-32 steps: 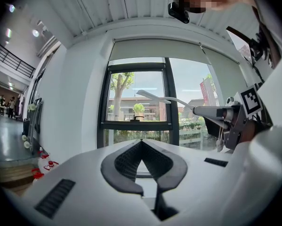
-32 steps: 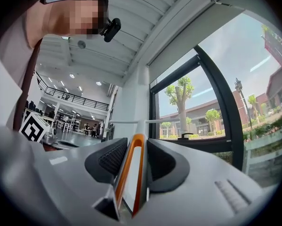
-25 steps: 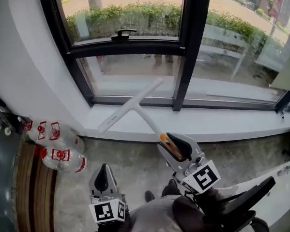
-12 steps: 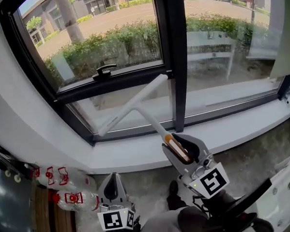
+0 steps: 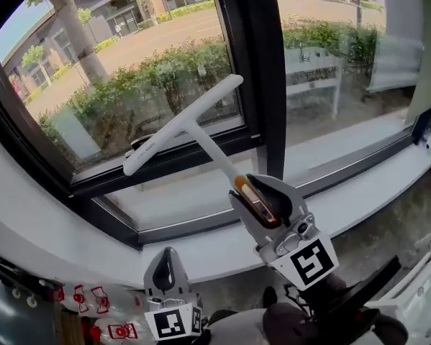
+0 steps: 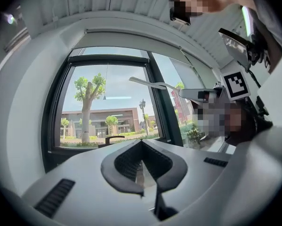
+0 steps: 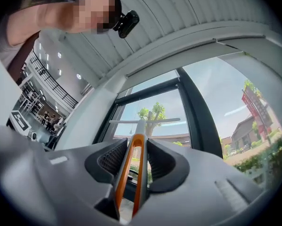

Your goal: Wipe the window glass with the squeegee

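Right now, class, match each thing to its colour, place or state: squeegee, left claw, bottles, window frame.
Things:
1. squeegee
2. left claw
3. bottles
4. window frame

Descriptions:
A. black
B. shut, with nothing in it
C. held in the right claw, blade raised before the glass
D. red labels, low left in the head view

Pairs: 1-C, 2-B, 3-D, 4-A
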Motion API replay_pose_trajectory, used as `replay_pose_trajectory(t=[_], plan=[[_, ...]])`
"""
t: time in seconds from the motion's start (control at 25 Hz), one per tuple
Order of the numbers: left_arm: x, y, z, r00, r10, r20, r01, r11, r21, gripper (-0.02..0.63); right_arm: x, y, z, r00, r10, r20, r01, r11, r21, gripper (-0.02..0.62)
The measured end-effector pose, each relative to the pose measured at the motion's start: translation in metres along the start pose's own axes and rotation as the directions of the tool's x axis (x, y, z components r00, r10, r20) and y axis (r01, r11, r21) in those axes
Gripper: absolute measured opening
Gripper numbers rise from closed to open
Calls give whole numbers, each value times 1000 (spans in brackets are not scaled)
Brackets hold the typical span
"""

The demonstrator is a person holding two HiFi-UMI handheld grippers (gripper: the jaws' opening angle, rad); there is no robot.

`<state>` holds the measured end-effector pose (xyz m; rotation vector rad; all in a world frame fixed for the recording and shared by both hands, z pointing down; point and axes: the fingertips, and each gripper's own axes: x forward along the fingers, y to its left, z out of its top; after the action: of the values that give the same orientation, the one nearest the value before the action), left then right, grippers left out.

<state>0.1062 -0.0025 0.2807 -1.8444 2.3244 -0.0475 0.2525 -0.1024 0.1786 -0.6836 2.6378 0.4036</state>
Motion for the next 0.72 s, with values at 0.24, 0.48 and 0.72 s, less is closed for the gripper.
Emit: replay_pose_trajectory(t=[0.24,0.48,0.72], plan=[[77,66,30,992,-37,123,34,999,28,0,86,-14,-6,990,-132,43,135,987,-83,132],[117,112,46,971,-169,168,169,985,13,0,149,-14,-1,963,-261,72,268,956,-119,132],[151,131,33,976,-170,134,174,985,-21,0,189,-34,-11,948,-307,88,316,940,-126,132]])
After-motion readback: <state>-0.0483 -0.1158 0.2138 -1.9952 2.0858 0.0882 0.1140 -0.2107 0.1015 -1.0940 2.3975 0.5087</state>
